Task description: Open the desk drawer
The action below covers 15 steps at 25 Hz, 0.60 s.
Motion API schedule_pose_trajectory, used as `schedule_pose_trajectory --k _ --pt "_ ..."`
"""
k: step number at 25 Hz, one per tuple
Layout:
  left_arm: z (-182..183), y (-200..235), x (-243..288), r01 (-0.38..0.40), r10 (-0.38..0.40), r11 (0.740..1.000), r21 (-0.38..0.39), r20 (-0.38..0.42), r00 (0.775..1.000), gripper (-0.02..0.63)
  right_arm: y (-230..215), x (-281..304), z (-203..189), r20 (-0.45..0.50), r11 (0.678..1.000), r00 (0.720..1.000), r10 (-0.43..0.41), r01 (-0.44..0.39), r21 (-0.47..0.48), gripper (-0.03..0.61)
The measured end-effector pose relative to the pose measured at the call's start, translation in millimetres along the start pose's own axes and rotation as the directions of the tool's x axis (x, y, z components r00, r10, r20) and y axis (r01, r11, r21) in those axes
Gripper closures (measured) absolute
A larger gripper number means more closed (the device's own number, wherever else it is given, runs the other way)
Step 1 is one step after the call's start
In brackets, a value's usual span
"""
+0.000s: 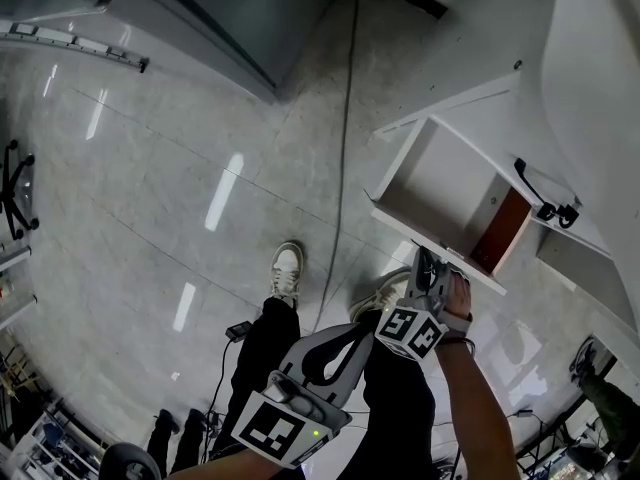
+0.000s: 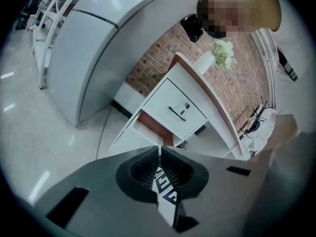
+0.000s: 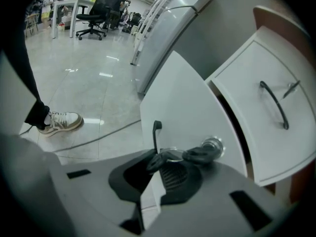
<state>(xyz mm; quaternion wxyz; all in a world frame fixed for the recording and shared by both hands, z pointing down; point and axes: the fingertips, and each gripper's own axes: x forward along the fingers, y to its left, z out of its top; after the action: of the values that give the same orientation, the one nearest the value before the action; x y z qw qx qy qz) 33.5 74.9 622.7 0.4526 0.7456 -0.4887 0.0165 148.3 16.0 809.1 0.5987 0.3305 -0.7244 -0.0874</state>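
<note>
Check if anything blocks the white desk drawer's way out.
The right gripper is shut on the black bar handle of the pulled-out white drawer. Only the person's own white sneaker stands close before its front; otherwise bare grey tiled floor.

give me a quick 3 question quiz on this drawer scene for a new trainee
1. True or false: the drawer at the right gripper is pushed fully shut.
2. What is the right gripper closed on? A) a cup B) the drawer's black handle C) a cloth
3. Fill in: the left gripper, held back from the desk, has its jaws ___ with nothing between them.

Key: 1 false, the drawer stands pulled out and looks empty; 2 B; 3 shut.
</note>
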Motion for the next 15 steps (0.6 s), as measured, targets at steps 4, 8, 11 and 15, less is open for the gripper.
schedule_pose_trajectory --k 4,8,11,15 --pt "-2 2 0 -0.011 0.011 1.000 -0.008 -0.007 1.000 0.592 2 0 0 -0.002 1.000 1.000 -0.002 0.002 0.001 0.551" --pt "3 2 2 -0.012 0.012 1.000 0.000 -0.004 1.000 0.592 -3 -1 3 -0.004 0.999 0.999 -0.041 0.042 0.036 0.543" --pt "10 3 0 -0.018 0.018 1.000 0.006 0.006 1.000 0.592 -3 -5 1 -0.021 0.995 0.999 -0.039 0.041 0.096 0.529" --pt "14 8 -1 -0.030 0.029 1.000 0.008 0.001 1.000 0.592 -4 -13 0 -0.025 0.993 0.999 -0.048 0.050 0.108 0.529"
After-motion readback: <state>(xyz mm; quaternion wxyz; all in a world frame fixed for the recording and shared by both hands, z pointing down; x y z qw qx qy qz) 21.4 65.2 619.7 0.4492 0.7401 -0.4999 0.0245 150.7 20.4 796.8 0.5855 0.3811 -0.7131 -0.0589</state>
